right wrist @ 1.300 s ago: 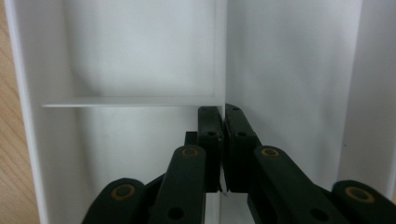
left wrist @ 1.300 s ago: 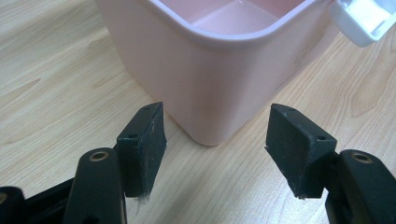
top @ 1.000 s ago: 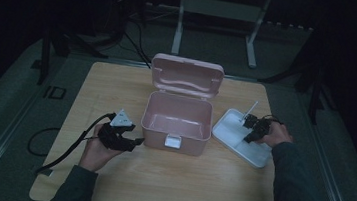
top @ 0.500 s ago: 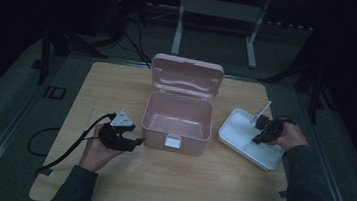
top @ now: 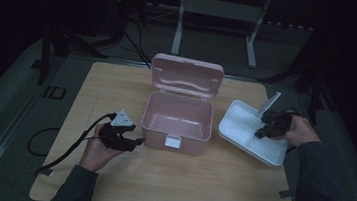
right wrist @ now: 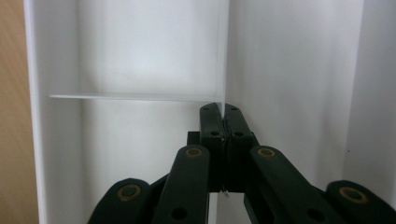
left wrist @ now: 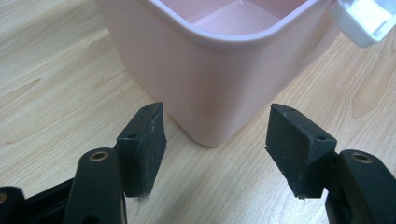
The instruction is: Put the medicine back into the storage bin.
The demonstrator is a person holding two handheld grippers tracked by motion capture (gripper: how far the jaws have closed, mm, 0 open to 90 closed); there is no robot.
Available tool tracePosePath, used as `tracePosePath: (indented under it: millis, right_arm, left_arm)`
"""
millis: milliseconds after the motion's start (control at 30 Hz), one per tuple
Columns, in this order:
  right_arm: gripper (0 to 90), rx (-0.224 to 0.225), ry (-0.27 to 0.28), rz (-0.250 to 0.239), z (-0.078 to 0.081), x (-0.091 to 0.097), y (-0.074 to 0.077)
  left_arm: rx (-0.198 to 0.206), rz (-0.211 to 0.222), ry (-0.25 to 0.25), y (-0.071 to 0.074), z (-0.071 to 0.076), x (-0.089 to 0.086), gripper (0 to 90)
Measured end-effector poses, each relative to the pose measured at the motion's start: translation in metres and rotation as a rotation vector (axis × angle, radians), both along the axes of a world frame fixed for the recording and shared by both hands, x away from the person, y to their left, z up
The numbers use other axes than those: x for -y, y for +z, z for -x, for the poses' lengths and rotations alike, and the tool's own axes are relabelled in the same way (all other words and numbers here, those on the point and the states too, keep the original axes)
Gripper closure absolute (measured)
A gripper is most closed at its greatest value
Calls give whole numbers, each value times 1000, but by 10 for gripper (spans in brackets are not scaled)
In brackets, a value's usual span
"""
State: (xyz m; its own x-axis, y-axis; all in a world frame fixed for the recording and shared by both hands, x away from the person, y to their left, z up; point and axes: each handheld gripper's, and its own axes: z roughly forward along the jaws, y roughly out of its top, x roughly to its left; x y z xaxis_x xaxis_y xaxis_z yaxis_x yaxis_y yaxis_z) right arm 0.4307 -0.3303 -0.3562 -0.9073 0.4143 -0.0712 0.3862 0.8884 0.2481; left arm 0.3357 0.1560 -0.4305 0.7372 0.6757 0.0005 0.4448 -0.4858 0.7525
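An open pink box [top: 179, 115] stands mid-table, its lid [top: 186, 76] tipped back and a white latch [top: 172, 141] on its front. My left gripper [top: 129, 140] rests on the table at the box's front left corner. Its jaws are open [left wrist: 219, 135], with the pink corner [left wrist: 210, 93] just ahead and nothing between them. A white divided tray [top: 244, 127] lies right of the box. My right gripper [top: 263, 132] is over it, shut [right wrist: 225, 114] on the tray's thin inner divider [right wrist: 223, 56].
The wooden table [top: 117, 89] has bare room at the left and front. A cable [top: 68, 149] trails from the left gripper off the table's left edge. Dark stands and a metal frame [top: 215, 14] stand behind the table.
My right gripper has shifted to the right, taking the white tray a little away from the pink box. The left gripper has stayed put.
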Motion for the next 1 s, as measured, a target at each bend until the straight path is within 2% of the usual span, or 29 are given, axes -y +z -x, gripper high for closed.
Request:
tracePosePath:
  millis: [267,400,733,1000]
  right_arm:
    - [893,16,83,-6,5,-27,23]
    - [893,22,134,-17,7,-45,28]
    - [894,31,212,-31,6,-89,41]
    - [893,30,263,-32,3,-123,44]
  left_arm:
    - [3,4,1,1,0,-1,373]
    - [3,4,1,1,0,-1,374]
    - [9,2,2,2,1,-2,374]
    - [11,5,4,3,1,-3,374]
